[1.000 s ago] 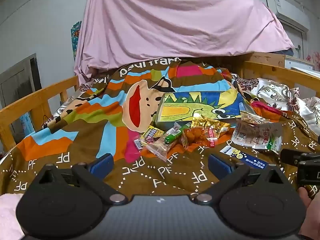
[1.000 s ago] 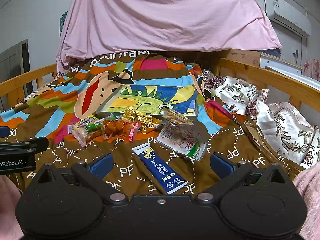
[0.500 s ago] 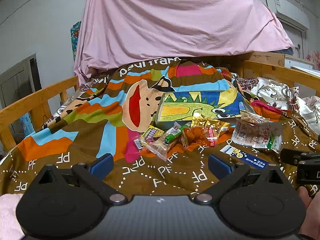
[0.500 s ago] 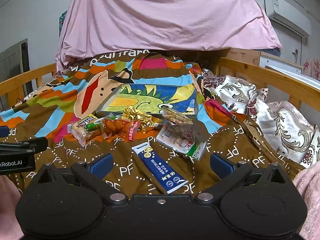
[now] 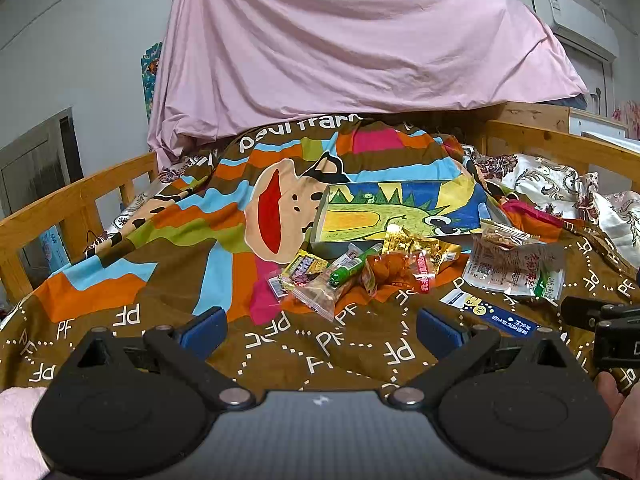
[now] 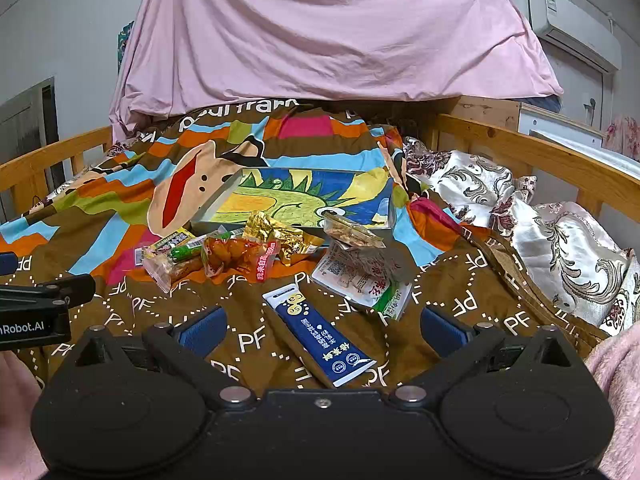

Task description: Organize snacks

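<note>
On wood-railed bed (image 6: pixel 520 152), striped monkey blanket (image 6: pixel 120 216), pink sheet (image 6: pixel 320 40) behind

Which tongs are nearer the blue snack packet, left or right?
Right. The blue snack packet lies just ahead between the right tongs' open fingers; the left tongs sit off to its left, with the packet beyond their right finger.

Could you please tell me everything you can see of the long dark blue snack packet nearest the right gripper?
The dark blue packet is a long, flat, glossy wrapper, apparently plastic, with white ends, white characters along its length and a yellow smiley face near its far end. It looks sealed and unopened. It lies flat and diagonal on the brown blanket, alone in front of the snack pile, its near end toward the open right gripper. Nothing grips it; only the blanket touches it.
</note>
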Motion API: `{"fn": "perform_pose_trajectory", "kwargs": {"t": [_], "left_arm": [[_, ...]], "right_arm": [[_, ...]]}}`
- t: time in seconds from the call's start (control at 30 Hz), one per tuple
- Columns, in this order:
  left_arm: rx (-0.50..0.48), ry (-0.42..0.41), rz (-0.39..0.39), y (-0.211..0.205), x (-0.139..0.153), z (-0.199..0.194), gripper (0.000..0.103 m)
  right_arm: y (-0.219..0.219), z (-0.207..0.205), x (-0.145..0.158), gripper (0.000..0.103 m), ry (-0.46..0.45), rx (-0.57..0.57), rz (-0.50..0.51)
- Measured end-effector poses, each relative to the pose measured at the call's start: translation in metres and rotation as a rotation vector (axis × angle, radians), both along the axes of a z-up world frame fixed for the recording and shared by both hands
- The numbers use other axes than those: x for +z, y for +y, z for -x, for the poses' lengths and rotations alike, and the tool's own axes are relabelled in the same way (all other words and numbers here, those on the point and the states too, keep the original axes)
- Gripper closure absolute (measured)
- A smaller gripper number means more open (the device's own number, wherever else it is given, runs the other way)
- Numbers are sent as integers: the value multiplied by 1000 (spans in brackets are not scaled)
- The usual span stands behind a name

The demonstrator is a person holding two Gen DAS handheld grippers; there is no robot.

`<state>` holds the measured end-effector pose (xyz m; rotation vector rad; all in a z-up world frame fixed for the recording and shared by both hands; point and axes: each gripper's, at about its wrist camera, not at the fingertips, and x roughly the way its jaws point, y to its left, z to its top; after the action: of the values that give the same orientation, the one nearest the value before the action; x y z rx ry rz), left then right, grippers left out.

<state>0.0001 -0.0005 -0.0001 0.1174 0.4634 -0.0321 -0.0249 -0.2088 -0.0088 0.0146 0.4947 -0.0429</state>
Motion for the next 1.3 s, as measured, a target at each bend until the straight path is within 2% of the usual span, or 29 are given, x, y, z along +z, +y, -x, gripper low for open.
{"fn": "perform_pose_trajectory", "kwargs": {"t": [0.7,0.9,1.13,1.3], "left_arm": [[3,10,4,1,-5,0,0],[12,36,12,4,-8,-2,0],[15,101,59,10,-9,-12,0],[6,138,45,8,-11,-19,0]], "right_arm": [[2,0,-1,0,13,11,2],[1,-3,-3,0,29,17,-2],[2,-11,-5,0,87,20,-3],[2,-18,-6,0,124,31,-3]]}}
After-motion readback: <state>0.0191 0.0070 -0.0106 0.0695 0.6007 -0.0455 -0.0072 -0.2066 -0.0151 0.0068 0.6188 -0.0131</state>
